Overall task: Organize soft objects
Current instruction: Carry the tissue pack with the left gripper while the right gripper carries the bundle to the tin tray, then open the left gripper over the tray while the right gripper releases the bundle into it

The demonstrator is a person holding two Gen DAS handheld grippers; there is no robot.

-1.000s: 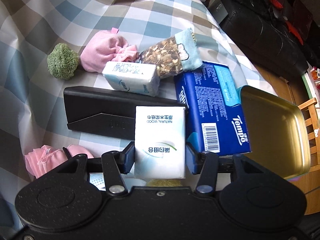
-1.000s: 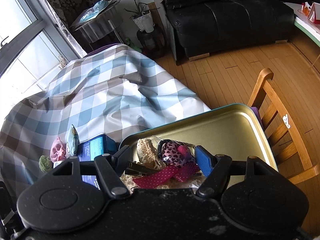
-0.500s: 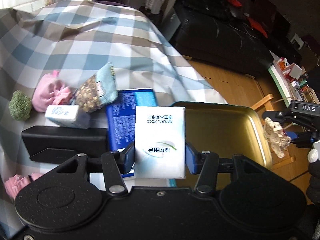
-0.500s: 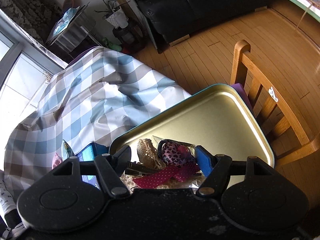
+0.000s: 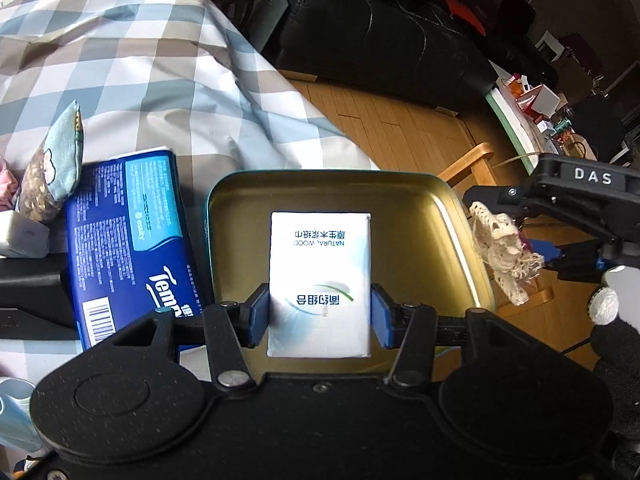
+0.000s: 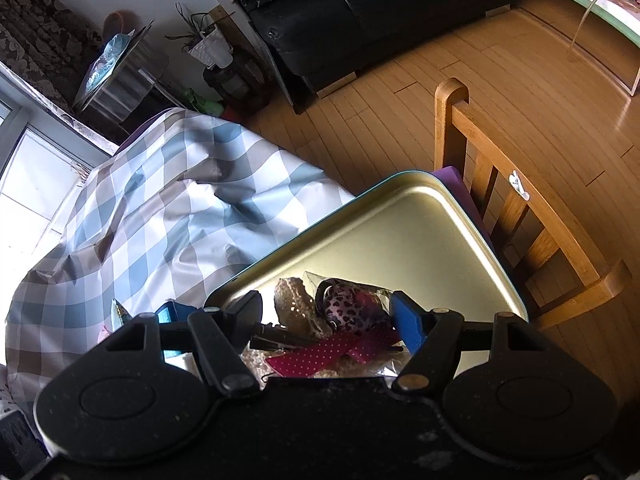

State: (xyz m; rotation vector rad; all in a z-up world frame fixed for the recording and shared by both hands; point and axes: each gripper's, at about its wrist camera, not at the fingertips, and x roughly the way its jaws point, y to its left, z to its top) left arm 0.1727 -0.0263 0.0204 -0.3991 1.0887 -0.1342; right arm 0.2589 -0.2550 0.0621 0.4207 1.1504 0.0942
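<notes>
My left gripper [image 5: 319,314] is shut on a white tissue pack [image 5: 320,280] and holds it over the gold metal tray [image 5: 404,200]. My right gripper [image 6: 326,314] is shut on a clear bag of hair accessories [image 6: 340,320] with lace, a leopard-print piece and a pink dotted bow, above the tray's near corner [image 6: 400,232]. In the left wrist view the right gripper [image 5: 532,252] shows at the tray's right edge with cream lace [image 5: 500,252] hanging from it.
A blue Tempo tissue pack [image 5: 128,240], a patterned pouch [image 5: 52,172], a small white tissue pack [image 5: 20,234] and a black case [image 5: 28,292] lie left of the tray on the checked cloth [image 5: 140,68]. A wooden chair [image 6: 520,208] stands beside the tray.
My left gripper has carried the white tissue pack right, from above the black case to over the tray. My right gripper has held its bag and shifted slightly over the tray.
</notes>
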